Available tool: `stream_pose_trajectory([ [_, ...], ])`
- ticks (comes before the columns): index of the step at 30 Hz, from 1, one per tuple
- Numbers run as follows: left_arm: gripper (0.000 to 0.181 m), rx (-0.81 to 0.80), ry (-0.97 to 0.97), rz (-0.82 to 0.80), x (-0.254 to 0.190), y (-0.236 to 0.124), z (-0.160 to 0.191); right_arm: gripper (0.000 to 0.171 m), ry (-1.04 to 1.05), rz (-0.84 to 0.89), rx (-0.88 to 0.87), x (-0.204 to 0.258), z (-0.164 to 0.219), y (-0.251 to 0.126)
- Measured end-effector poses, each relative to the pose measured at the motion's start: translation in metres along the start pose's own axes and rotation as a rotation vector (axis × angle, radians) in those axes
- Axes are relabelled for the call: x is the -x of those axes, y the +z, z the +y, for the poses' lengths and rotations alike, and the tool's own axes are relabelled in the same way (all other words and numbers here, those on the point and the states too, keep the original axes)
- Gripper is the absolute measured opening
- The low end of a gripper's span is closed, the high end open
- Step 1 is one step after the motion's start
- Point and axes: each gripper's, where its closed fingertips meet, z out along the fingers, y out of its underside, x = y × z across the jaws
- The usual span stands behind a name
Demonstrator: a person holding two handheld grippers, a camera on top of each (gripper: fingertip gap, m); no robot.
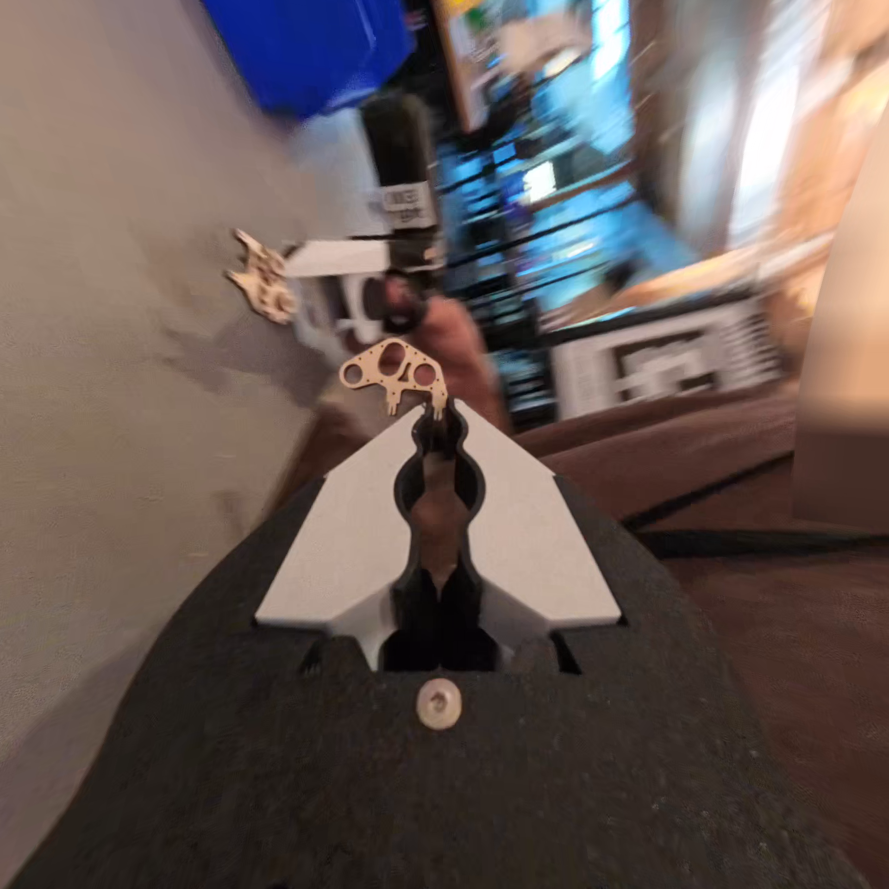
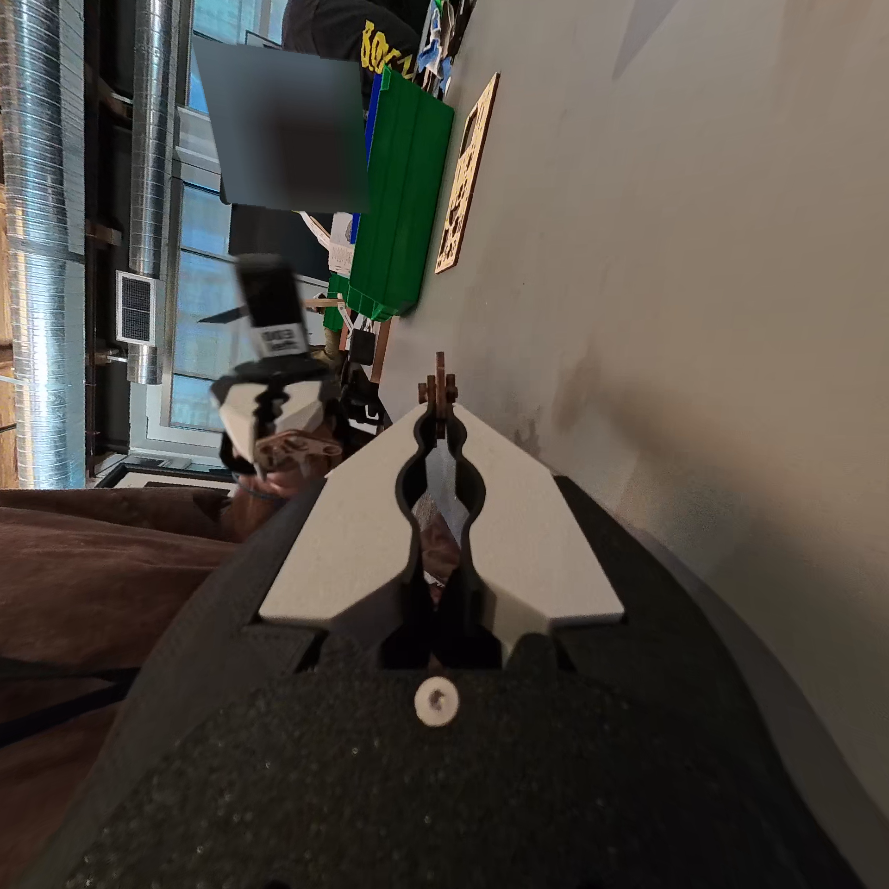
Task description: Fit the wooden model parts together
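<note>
The left hand-held gripper (image 1: 437, 412) is pinching a flat pale wooden plate (image 1: 393, 371) by one small leg tab, leaving its three round holes and the other tab free for mating. The right hand-held gripper (image 2: 438, 417) is clamping a small wooden assembly (image 2: 438, 385), seen edge-on, apparently several thin layers, just off the grey bench (image 2: 673, 240). Farther back, a cut-out wooden sheet (image 2: 464, 178) is lying beside green bins (image 2: 404, 192).

You are working in a workshop or maker space: bare silver ventilation ducts (image 2: 41, 240) run at nine o'clock in your right wrist view, with big windows (image 2: 202, 308) beside them, green storage bins (image 2: 404, 192) at twelve o'clock on the grey table (image 2: 673, 240), and a laser-cut wooden sheet (image 2: 464, 178) beside them.
</note>
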Motion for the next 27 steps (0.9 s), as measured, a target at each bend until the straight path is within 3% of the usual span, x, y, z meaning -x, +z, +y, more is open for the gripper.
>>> stream_pose_trajectory([
  [2,0.003,-0.003,-0.194,-0.001,0.022,-0.011,-0.002,0.003,-0.003,0.0,0.001,0.001,0.0,0.0],
  [5,0.003,0.032,-0.294,-0.11,0.06,-0.025,0.003,0.003,-0.005,-0.002,0.006,0.001,0.001,0.001],
  [11,0.003,0.078,-0.32,-0.21,0.082,-0.04,0.002,0.003,-0.009,0.005,0.0,0.001,0.0,0.0],
  [17,0.003,0.056,-0.357,-0.209,0.095,-0.055,-0.012,0.003,-0.01,0.008,-0.005,0.001,-0.001,-0.002],
  [23,0.002,0.04,-0.267,-0.336,0.113,-0.079,-0.032,0.003,-0.011,0.006,-0.003,0.001,-0.001,-0.002],
  [27,0.003,0.083,0.01,-0.514,0.124,-0.082,-0.043,0.003,-0.011,0.001,0.003,0.002,0.0,0.0],
])
